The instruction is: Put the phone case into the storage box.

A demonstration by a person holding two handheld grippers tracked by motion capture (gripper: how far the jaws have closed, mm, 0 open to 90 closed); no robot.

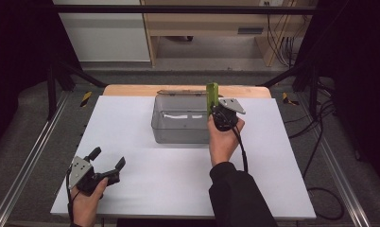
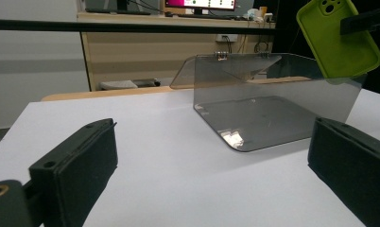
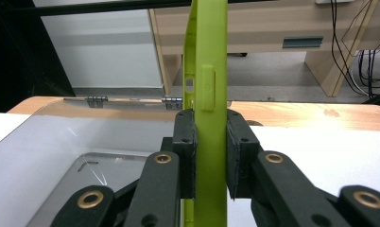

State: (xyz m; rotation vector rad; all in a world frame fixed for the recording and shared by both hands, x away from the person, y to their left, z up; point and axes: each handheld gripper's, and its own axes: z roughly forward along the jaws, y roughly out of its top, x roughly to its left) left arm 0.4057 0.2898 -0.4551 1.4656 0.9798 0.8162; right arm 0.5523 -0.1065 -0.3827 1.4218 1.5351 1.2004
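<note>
R gripper [image 1: 215, 105]: fingers [image 3: 237, 156] clamped on 1 green phone case [image 3: 208, 94], pads pressing both flat sides, case edge-on & upright in the right gripper view. In the high view the case [image 1: 212, 97] stands up above the R edge of the box, near its back corner; in the left gripper view it [image 2: 337, 38] hangs tilted over the box's R wall.

L gripper [image 1: 104, 166]: fingers [image 2: 79, 165] spread wide, nothing betw. them, low over the desk's front-L part, well apart from box & case.

Count: 2 grippers, 1 case, 1 clear smoky plastic box [image 1: 181, 126], 1 hinged lid [image 1: 181, 92] folded back behind it w/ 2 metal hinges [image 3: 96, 101]. Box interior looks bare, just reflections.

Around: white desk [image 1: 145, 142] surface, wood edge at the back. Black frame bar crosses overhead. Beyond: wooden bench w/ cables, white cabinet, monitor atop in the left gripper view. R wall of the box sits right under the case; nothing else lies near it.
</note>
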